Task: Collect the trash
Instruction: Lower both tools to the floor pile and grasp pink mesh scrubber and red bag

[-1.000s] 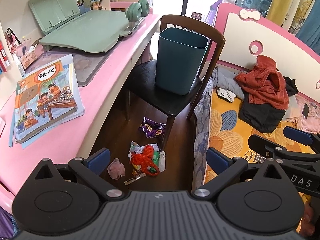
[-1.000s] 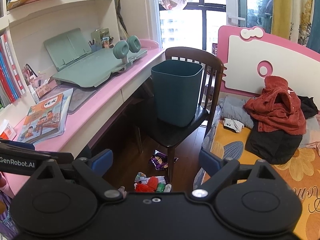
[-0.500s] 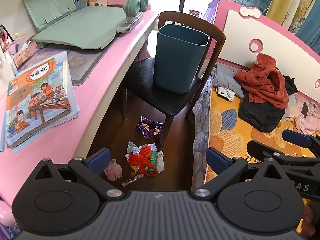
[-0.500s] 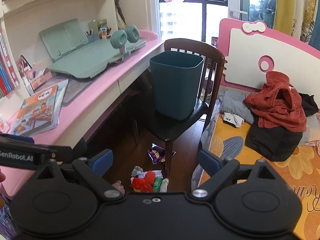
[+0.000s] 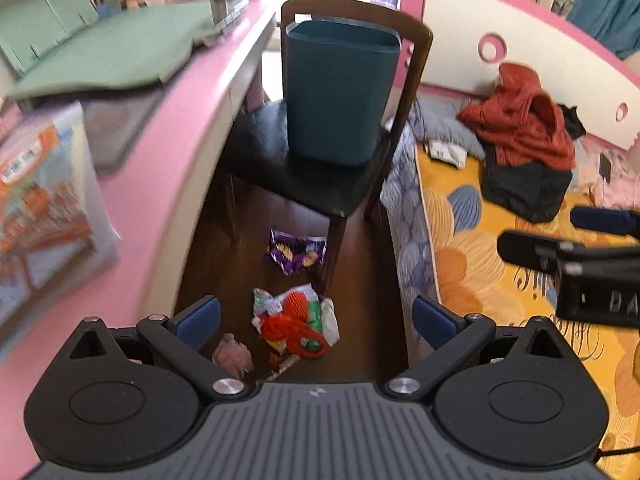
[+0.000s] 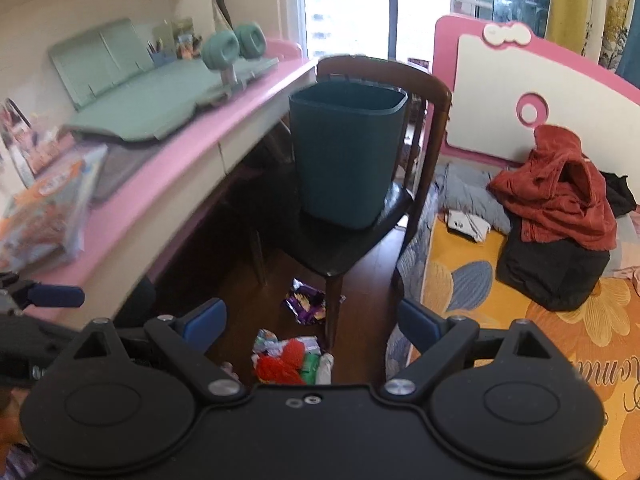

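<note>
A pile of trash lies on the dark wooden floor beside the chair leg: a red net bag [image 5: 294,330] [image 6: 280,364] among green and white wrappers, a purple snack bag [image 5: 296,251] [image 6: 306,302] farther off, and a pink crumpled wad [image 5: 232,354] at the near left. A teal bin [image 5: 340,92] [image 6: 346,152] stands upright on the seat of a dark chair [image 5: 304,176] [image 6: 348,240]. My left gripper [image 5: 316,318] hangs open above the pile, holding nothing. My right gripper [image 6: 312,322] is open too, higher up, and shows at the right edge of the left wrist view.
A pink desk [image 5: 160,148] [image 6: 168,168] runs along the left with a green book stand [image 5: 100,52] and a textbook [image 5: 36,200]. A bed [image 5: 500,256] [image 6: 520,320] with red and black clothes [image 5: 524,132] borders the right. The floor strip between them is narrow.
Both grippers have moved forward and down toward the floor trash, which sits larger in view. The bin's opening is now less visible from the left wrist. Jaws stayed open.
</note>
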`<state>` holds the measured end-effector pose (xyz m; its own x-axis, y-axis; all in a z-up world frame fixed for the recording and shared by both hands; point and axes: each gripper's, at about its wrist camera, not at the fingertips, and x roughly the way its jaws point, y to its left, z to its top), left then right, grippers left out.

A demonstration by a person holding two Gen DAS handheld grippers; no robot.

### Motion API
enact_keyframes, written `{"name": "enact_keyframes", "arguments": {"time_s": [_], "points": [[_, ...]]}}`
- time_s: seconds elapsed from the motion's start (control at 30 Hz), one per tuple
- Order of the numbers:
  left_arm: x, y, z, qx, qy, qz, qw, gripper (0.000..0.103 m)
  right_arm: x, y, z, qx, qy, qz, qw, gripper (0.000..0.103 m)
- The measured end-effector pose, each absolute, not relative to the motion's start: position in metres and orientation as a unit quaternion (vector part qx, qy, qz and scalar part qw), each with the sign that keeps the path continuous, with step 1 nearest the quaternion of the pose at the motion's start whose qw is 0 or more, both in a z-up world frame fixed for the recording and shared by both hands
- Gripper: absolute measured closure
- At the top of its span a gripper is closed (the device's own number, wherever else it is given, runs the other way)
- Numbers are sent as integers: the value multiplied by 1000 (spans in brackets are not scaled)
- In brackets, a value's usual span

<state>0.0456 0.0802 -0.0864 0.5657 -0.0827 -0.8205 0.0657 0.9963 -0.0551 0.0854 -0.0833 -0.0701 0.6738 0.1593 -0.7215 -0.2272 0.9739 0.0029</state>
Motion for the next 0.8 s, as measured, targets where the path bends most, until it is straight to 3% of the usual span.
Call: {"name": "enact_keyframes", "arguments": {"time_s": [0.27,0.47,0.8], "points": [[75,72,-189,3,530,-4,848,0,140,-85,-164,-78,452,137,878,10],[111,75,-300,15,570,42,820,0,189,-66,-276,-111,486,190,846,15],[153,128,-482,-68,620,169,763,1,257,-16,-465,-140,510,255,810,21]]}}
